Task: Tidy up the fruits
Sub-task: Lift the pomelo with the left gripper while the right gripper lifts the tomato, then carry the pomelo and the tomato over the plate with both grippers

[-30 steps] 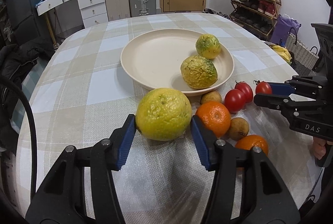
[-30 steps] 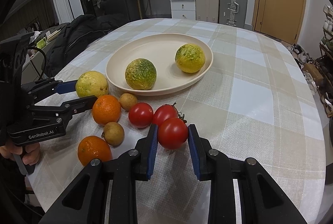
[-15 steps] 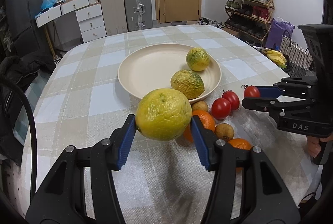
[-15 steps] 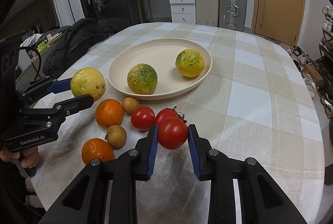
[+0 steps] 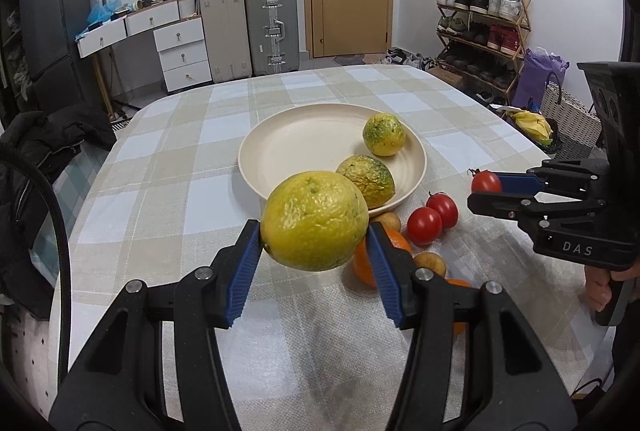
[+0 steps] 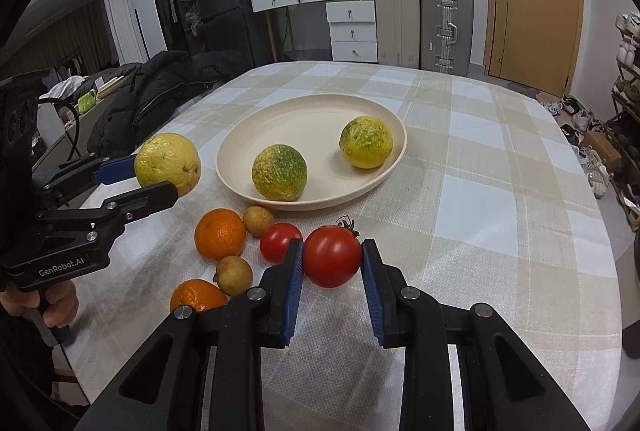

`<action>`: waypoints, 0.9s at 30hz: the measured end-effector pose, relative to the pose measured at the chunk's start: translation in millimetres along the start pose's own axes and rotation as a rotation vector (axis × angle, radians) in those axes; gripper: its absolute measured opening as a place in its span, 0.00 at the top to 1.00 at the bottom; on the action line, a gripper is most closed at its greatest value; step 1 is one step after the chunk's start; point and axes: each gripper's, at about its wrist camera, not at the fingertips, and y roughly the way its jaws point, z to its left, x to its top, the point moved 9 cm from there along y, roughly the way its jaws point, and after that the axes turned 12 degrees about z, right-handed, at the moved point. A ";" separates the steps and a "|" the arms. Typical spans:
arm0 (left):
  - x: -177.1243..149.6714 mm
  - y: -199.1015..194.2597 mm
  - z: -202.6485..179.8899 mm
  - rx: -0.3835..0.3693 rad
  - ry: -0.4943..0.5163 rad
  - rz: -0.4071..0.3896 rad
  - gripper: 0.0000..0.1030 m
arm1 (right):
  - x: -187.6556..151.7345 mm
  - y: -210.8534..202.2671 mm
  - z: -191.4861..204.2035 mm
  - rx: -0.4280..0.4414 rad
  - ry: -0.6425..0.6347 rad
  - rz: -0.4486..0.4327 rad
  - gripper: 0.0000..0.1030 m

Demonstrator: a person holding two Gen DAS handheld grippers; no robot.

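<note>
Left gripper (image 5: 314, 245) pinches the big yellow citrus (image 5: 314, 219), lifted off the checked cloth (image 5: 160, 167), at 7 o'clock of the cream plate (image 5: 304, 143); right gripper (image 6: 332, 271) clamps a red tomato (image 6: 332, 255) at 5 o'clock of the plate. Two green-yellow citrus (image 6: 279, 172) sit on the plate; oranges (image 6: 219, 234), tomatoes (image 5: 424, 225) and small brown fruits (image 6: 258, 220) lie at its 6 o'clock.

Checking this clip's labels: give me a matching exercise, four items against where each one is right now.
Items:
1. large yellow citrus
2. stemmed tomato
3. green-mottled citrus pair
4. oranges

Places:
A. on the tablecloth
B. clamped in the right gripper
C. on the cream plate
D. clamped in the left gripper

Pairs: 1-D, 2-B, 3-C, 4-A
</note>
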 end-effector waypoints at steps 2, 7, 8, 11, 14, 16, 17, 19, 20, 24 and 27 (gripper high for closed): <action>0.5 -1.3 1.8 -0.001 -0.005 -0.002 0.51 | 1.5 -2.8 1.2 0.006 0.000 -0.011 0.72; 3.7 -2.2 5.1 0.001 -0.012 -0.010 0.51 | 4.8 -6.1 3.3 0.010 -0.004 -0.031 0.72; 4.6 -2.4 5.3 0.002 -0.013 -0.013 0.51 | 5.3 -6.8 3.8 0.008 -0.005 -0.036 0.72; 6.9 -2.7 6.9 0.009 -0.013 -0.020 0.51 | 6.7 -8.8 5.2 0.010 -0.005 -0.047 0.72; 8.1 -0.5 10.1 0.010 -0.020 -0.018 0.51 | 9.1 -10.6 5.3 0.015 -0.002 -0.061 0.72; 8.5 -0.3 12.4 0.013 -0.026 -0.020 0.51 | 11.7 -12.4 5.0 0.017 0.002 -0.071 0.72; 9.7 0.6 13.4 0.013 -0.027 -0.019 0.51 | 13.1 -13.0 5.0 0.020 0.004 -0.073 0.72; 11.2 1.7 15.5 0.014 -0.036 -0.022 0.51 | 16.3 -13.6 4.8 0.018 0.007 -0.076 0.72; 12.3 2.0 16.2 0.014 -0.039 -0.023 0.51 | 18.0 -13.9 5.3 0.020 0.007 -0.077 0.72; 19.0 4.7 20.2 0.014 -0.050 -0.028 0.51 | 26.0 -14.6 5.8 0.015 0.007 -0.083 0.72; 24.9 7.0 21.8 0.009 -0.060 -0.033 0.52 | 31.4 -14.0 6.6 0.009 0.003 -0.086 0.72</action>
